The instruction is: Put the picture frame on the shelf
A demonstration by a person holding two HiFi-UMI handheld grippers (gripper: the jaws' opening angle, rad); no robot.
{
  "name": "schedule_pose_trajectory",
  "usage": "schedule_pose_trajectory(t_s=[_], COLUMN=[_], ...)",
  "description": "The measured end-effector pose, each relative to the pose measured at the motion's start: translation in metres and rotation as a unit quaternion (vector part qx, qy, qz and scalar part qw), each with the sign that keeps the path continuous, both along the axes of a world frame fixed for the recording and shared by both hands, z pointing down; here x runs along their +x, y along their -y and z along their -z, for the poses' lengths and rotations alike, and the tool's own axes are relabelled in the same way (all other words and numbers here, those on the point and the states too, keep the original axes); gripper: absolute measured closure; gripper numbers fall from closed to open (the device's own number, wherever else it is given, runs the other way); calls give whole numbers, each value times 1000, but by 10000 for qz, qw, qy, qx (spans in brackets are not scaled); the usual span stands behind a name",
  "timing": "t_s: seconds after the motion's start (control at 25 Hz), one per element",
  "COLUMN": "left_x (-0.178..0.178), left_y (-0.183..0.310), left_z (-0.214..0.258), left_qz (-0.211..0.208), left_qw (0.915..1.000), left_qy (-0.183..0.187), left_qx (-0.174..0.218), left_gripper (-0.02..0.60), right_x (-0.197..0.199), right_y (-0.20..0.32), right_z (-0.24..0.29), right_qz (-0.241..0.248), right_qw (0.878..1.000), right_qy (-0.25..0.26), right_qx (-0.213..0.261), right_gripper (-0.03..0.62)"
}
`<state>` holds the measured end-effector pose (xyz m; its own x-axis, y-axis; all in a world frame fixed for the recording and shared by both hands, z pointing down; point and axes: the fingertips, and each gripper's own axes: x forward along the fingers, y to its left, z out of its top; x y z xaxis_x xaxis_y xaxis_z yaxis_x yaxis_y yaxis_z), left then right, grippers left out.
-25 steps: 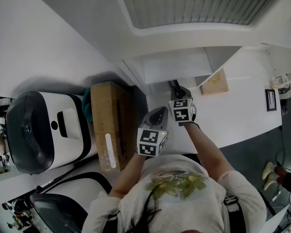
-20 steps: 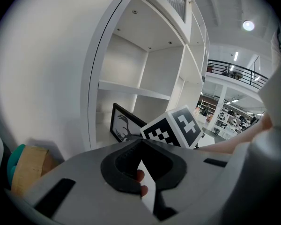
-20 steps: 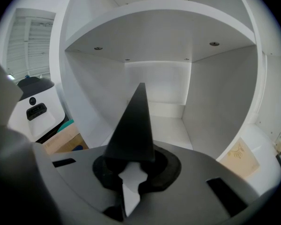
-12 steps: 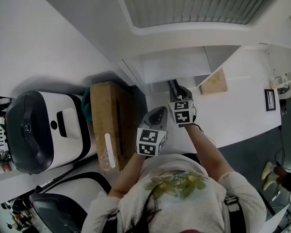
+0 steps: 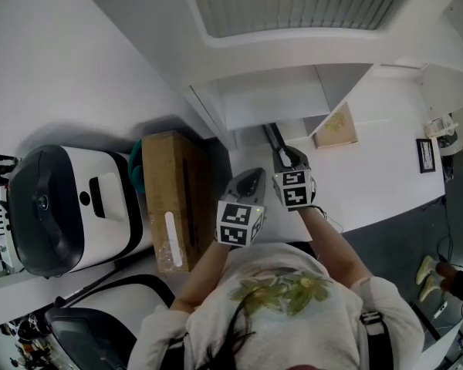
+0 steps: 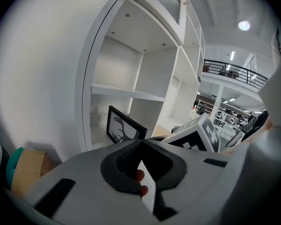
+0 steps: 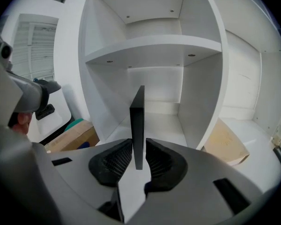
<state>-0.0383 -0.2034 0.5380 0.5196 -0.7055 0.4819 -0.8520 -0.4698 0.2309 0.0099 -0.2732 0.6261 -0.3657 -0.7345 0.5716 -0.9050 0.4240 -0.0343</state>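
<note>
Over the last second little has shifted. The head view has swung slightly, and the right gripper [image 7: 138, 146] still holds the picture frame [image 7: 137, 116] at the mouth of the shelf's [image 7: 152, 43] lower compartment, its far end perhaps a touch nearer the opening. I judge the carry finished and the placing not yet done, since the frame is still in the air and touches no board. The right fingers are clamped on the frame's near edge. The left gripper [image 6: 141, 143] hangs just beside it with its fingers closed on nothing. The frame stands on edge, thin side toward the compartment and printed face toward the left gripper. Its long axis appears to run out from the fingers into the shelf. A tan board [image 7: 227, 144] leans in the neighbouring bay.
</note>
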Motion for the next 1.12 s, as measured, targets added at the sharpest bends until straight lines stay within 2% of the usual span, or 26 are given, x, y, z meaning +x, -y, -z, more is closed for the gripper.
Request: schedule_pose_trajectory(t_s=[0.32,1.12], left_x=[1,-15], left_y=[-5,3], left_z=[2,4], left_qz=[-59,143], left_qw=[10000,9999], left_qy=[27,9], left_qx=[42,82], left_gripper=[558,558], right_x=[0,-12], right_y=[-6,17], right_z=[0,0], right_qz=[-77,-151], right_qw=[10000,9999], right_qy=[-61,-79], right_qx=[-8,-7], right_gripper=[512,513])
